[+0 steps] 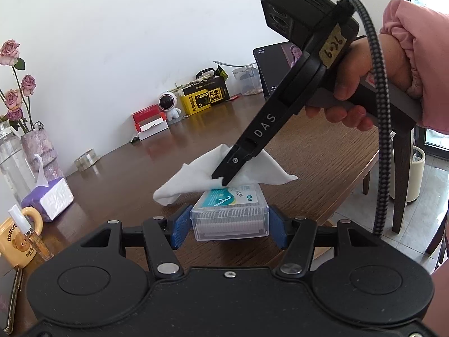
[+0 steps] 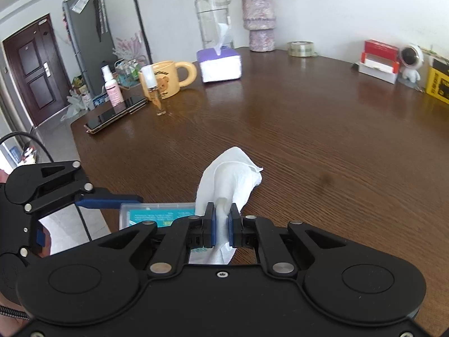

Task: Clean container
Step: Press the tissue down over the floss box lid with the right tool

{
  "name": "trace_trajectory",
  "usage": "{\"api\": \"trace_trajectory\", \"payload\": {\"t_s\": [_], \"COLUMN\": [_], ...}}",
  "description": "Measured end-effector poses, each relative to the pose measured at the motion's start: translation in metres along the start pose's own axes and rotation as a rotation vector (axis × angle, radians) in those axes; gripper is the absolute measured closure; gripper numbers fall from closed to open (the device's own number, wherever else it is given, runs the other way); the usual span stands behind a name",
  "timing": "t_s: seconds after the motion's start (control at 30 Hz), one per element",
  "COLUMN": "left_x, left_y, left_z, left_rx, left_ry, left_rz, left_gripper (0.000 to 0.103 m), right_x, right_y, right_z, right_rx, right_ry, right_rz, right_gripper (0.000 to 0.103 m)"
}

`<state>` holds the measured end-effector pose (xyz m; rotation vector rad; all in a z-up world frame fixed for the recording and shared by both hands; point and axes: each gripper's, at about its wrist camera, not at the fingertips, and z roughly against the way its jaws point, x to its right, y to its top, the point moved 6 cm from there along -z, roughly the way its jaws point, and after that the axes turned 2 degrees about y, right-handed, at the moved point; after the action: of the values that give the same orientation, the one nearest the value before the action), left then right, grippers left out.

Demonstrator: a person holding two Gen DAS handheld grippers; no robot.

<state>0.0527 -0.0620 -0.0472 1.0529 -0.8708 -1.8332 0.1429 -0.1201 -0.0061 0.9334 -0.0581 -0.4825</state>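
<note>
From my left wrist camera, my left gripper (image 1: 228, 224) is clamped on the clear container (image 1: 228, 213), blue pads against both its ends, low over the near edge of the wooden table (image 1: 308, 146), while the right gripper (image 1: 223, 181) presses a white tissue (image 1: 193, 177) onto the lid's far end. From my right wrist camera, the right gripper (image 2: 221, 224) is pinched narrow on the tissue (image 2: 230, 179), with the container (image 2: 157, 213) just left of it, the tissue touching its lid
</note>
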Motion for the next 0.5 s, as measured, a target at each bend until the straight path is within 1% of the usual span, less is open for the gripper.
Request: {"api": "trace_trajectory", "payload": {"t_s": [0.17, 0.23, 0.33, 0.5], "left_x": [0.000, 0.000, 0.000, -0.001], "left_y": [0.000, 0.000, 0.001, 0.001], "left_z": [0.000, 0.000, 0.000, 0.001], "left_rx": [0.000, -0.002, -0.003, -0.001], "left_ry": [-0.001, -0.001, 0.000, -0.003], "left_rz": [0.000, 0.002, 0.003, 0.009], "left_gripper": [0.046, 0.046, 0.046, 0.046], "right_x": [-0.006, -0.027, -0.042, -0.045], "right_y": [0.006, 0.002, 0.002, 0.000], "right_z": [-0.003, 0.004, 0.010, 0.010], "right_rx": [-0.004, 0.006, 0.020, 0.018], "right_ry": [0.015, 0.032, 0.050, 0.052], "right_rz": [0.028, 0.061, 0.092, 0.089], "right_gripper": [0.095, 0.095, 0.095, 0.095]}}
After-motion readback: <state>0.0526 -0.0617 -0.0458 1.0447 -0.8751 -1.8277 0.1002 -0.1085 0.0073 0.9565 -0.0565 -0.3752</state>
